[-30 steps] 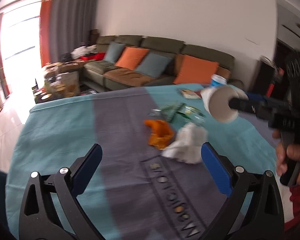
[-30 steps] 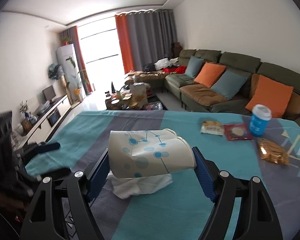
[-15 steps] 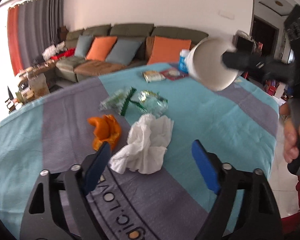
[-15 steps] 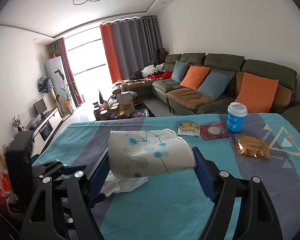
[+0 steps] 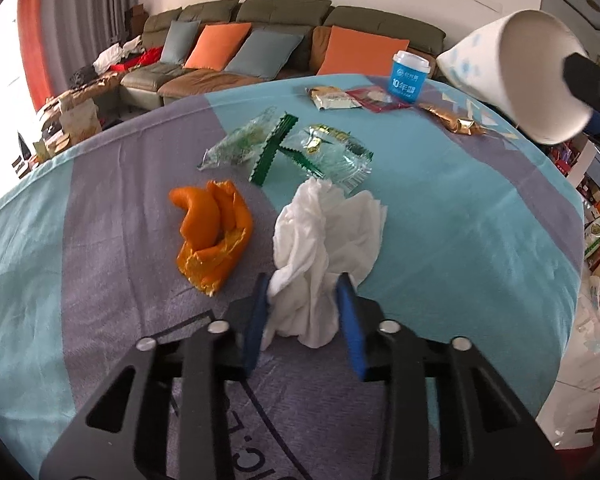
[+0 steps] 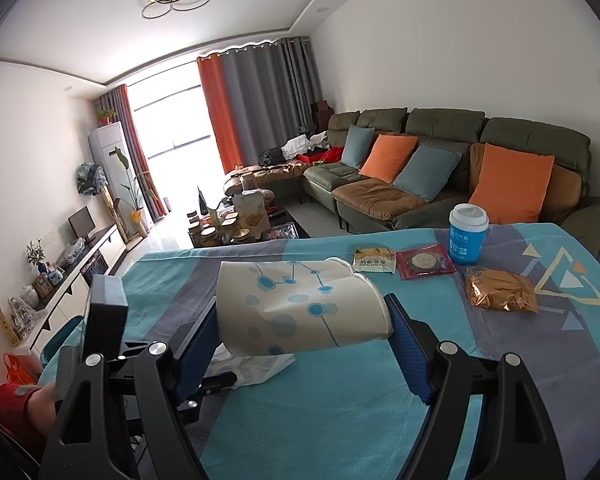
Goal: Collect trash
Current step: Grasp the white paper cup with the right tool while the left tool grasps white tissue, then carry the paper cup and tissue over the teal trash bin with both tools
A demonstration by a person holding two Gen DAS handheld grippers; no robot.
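Low in the left wrist view, the left tool (image 5: 302, 312) has just narrowed from wide apart onto the crumpled white tissue (image 5: 326, 240) on the table (image 5: 460, 220), while the right tool (image 6: 304, 344) grips a paper cup (image 6: 300, 308) ready for trash.

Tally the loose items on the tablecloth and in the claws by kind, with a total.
Crumpled white tissue: 1
Orange peel: 1
Clear green-edged wrappers: 2
Sealed snack packets: 3
Blue lidded cup: 1
Dotted paper cup: 1
Total: 9
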